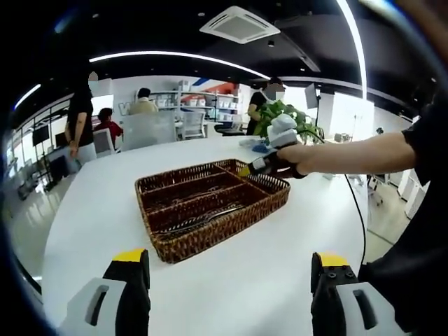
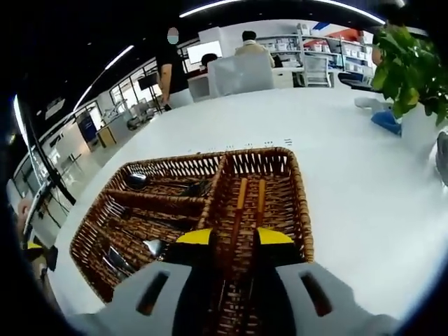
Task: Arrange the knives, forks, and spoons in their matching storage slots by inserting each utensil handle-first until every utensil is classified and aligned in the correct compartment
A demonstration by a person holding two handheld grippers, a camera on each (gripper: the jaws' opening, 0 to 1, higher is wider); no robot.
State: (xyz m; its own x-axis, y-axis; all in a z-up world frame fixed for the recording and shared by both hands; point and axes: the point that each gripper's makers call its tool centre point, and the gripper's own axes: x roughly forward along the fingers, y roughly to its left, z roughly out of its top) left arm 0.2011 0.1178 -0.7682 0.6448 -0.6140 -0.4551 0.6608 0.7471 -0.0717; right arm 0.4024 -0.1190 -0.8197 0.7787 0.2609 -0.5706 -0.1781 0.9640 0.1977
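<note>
We see the wicker tray (image 1: 210,210) on the white desk (image 1: 280,280). Left gripper (image 1: 231,276) jaws apart above desk. Right gripper (image 2: 234,236) jaws nearly together over the tray's square compartment; spoons (image 2: 136,180) in slots.

The brown woven wicker basket (image 2: 301,210) looks rough and matt; the white round table (image 1: 280,273) smooth, faintly glossy; the shiny spoons (image 2: 136,180) inside seem metal.

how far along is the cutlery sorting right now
Nearly done, it seems: utensils lie in the wicker basket compartments, including spoons. The right gripper hangs above the end compartment holding orange-handled pieces; its grip is unclear. The left gripper is open. No loose utensils show on the table.
</note>
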